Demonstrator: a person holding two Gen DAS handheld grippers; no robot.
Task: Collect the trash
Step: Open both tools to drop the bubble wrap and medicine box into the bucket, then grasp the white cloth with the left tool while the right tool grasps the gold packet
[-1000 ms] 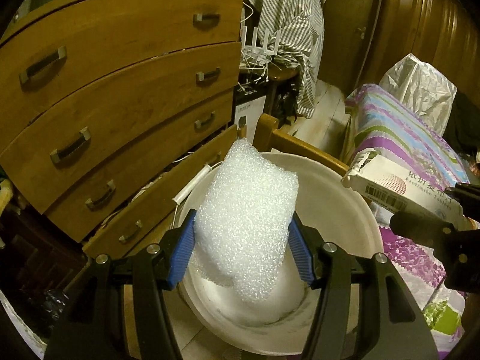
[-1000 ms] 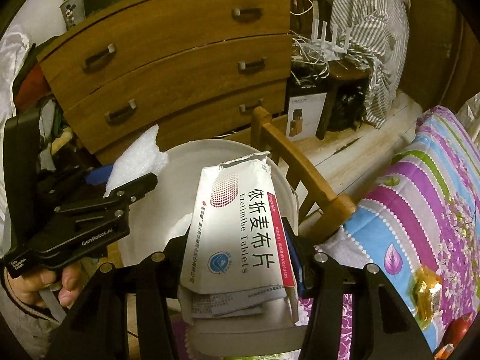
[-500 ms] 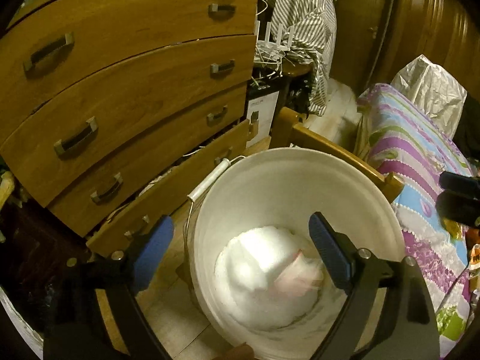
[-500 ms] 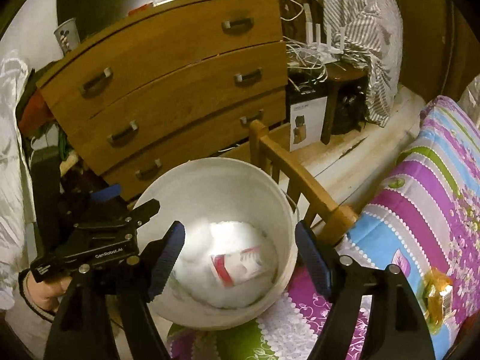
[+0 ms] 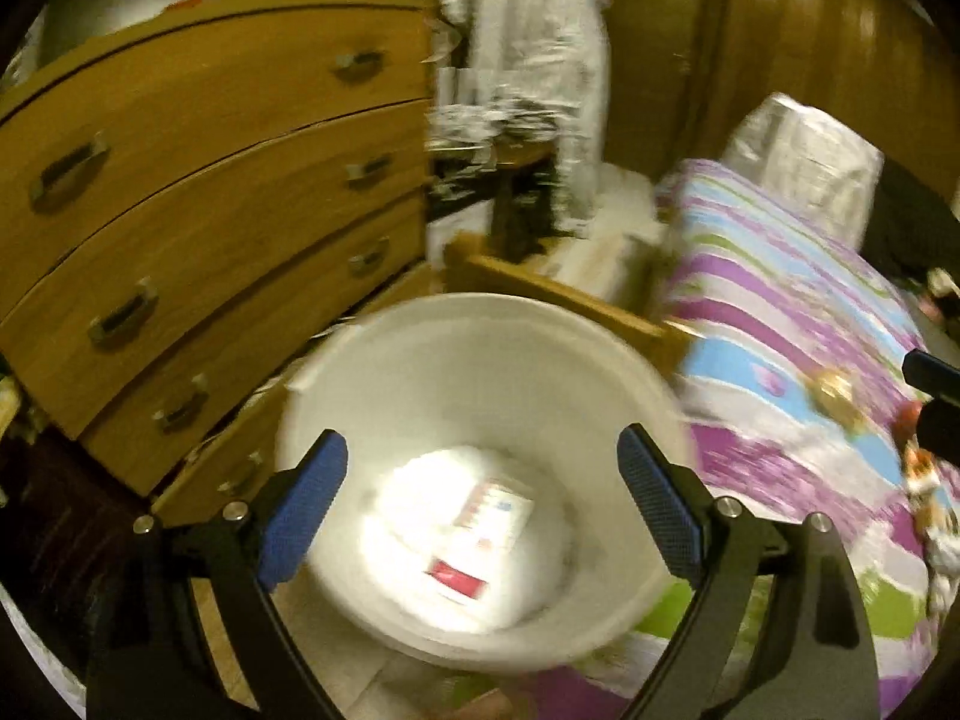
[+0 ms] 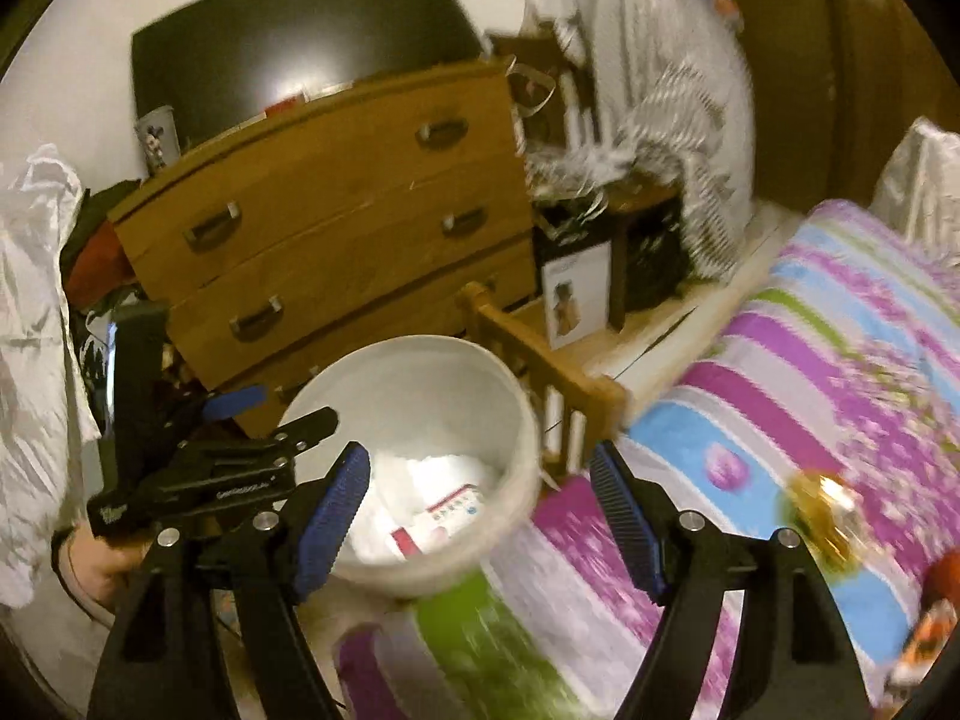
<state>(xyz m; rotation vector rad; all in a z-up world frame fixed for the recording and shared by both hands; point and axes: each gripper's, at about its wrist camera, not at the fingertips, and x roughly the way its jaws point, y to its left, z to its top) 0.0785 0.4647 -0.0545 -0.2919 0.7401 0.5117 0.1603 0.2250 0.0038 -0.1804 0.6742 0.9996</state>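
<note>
now both my grippers are empty, jaws spread wide with nothing between the blue pads. my left gripper (image 5: 483,498) hangs right over the white bucket (image 5: 420,324), which fills the view from about 9 o'clock round to 3 o'clock; my right gripper (image 6: 480,516) sits higher and off to the side, with the bucket (image 6: 516,396) at its 10 o'clock and the striped bedspread (image 6: 828,360) running away from 1 to 4 o'clock.

the trash lies at the bottom of the bucket: a lump of white foam wrap (image 5: 414,498), bright and washed out under the light, and on top of it a flattened medicine box (image 5: 480,534), white with a red band at one end. from the right wrist the same box (image 6: 441,519) shows tilted against the foam (image 6: 444,471).

the bucket stands on the floor, wedged between the wooden dresser (image 5: 210,192) at 10 o'clock and the bed's wooden end rail (image 6: 540,354), close enough to drop things straight in, i'd judge. more bits that look like wrappers, a gold one (image 6: 822,510) among them, lie on the bedspread at my right gripper's 3 o'clock, blurred, so i can't say exactly what they are. i'd guess those come next.
</note>
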